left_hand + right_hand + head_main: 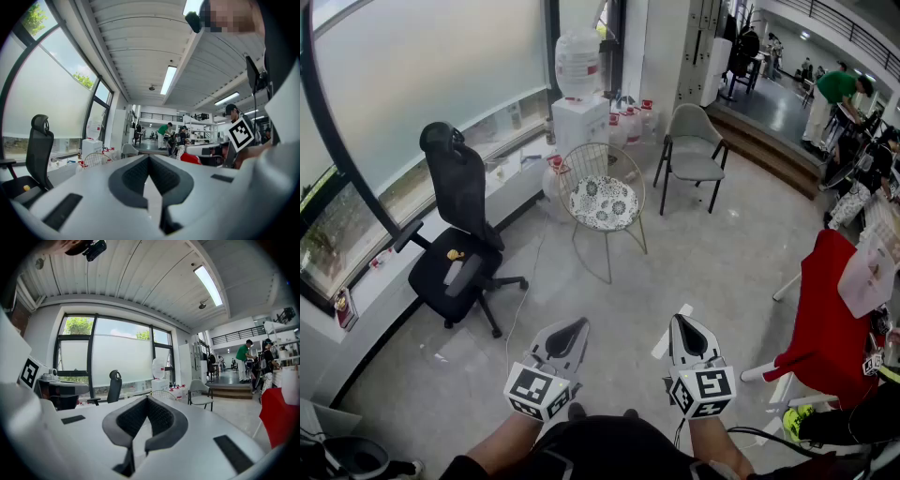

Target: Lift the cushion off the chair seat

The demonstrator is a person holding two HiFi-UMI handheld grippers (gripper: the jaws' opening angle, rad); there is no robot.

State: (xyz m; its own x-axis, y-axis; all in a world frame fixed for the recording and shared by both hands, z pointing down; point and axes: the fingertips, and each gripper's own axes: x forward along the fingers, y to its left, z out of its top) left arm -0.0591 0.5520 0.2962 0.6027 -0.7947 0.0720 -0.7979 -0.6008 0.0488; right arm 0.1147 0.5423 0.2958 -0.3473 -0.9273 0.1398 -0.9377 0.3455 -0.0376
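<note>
A white cushion with dark flower prints [603, 202] lies on the seat of a gold wire chair [623, 178] in the middle of the head view, well ahead of both grippers. My left gripper [571, 327] and right gripper [683, 323] are held low and close to me, side by side, pointing towards that chair. Both are shut with nothing between the jaws. In the left gripper view only the wire chair's back [96, 160] shows above the shut jaws [149, 157]. The right gripper view shows the chair's rim [161, 393] just over its shut jaws [147, 398].
A black office chair [455, 248] stands at the left by the window ledge. A grey chair [694, 150] and a water dispenser [580, 103] stand behind the wire chair. A red chair [825, 323] is close at my right. People work at the far right.
</note>
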